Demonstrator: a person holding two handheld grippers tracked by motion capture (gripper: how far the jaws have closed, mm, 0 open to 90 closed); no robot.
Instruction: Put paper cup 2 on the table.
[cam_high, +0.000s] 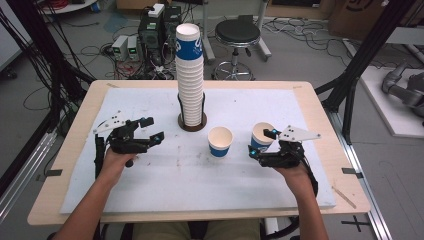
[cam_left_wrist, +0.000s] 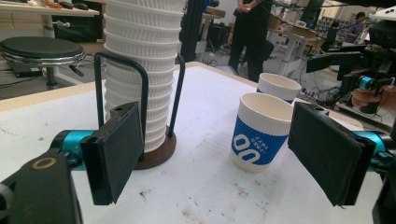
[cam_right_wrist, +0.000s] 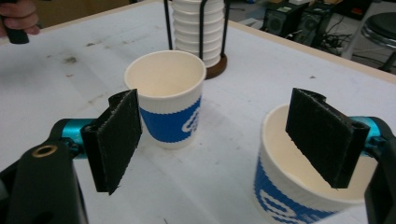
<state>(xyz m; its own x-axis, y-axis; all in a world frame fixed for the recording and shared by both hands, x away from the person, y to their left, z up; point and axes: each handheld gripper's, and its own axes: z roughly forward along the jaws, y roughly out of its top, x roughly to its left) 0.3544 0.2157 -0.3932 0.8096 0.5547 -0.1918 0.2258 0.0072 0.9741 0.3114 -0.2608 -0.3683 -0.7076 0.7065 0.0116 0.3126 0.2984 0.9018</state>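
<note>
- while my right claw (cam_high: 261, 143) hovers with its jaws apart and empty just over the near cup (cam_right_wrist: 299, 186), that cup stands free on the mat, off to the right of the cup stack (cam_high: 190, 75), with a second cup (cam_high: 220, 141) between the two.
- i judge the step to be pulling single cups and setting them out; next i'd move onto one cup and close on its wall gently, or it crumples.
- my left claw (cam_high: 150, 129) waits left of the stack, jaws apart, holding nothing.
- the white mat (cam_high: 150, 185) is scuffed, on a wooden table (cam_high: 65, 160).
- behind the stack: a stool (cam_high: 237, 34), computer boxes, loose cables.
</note>
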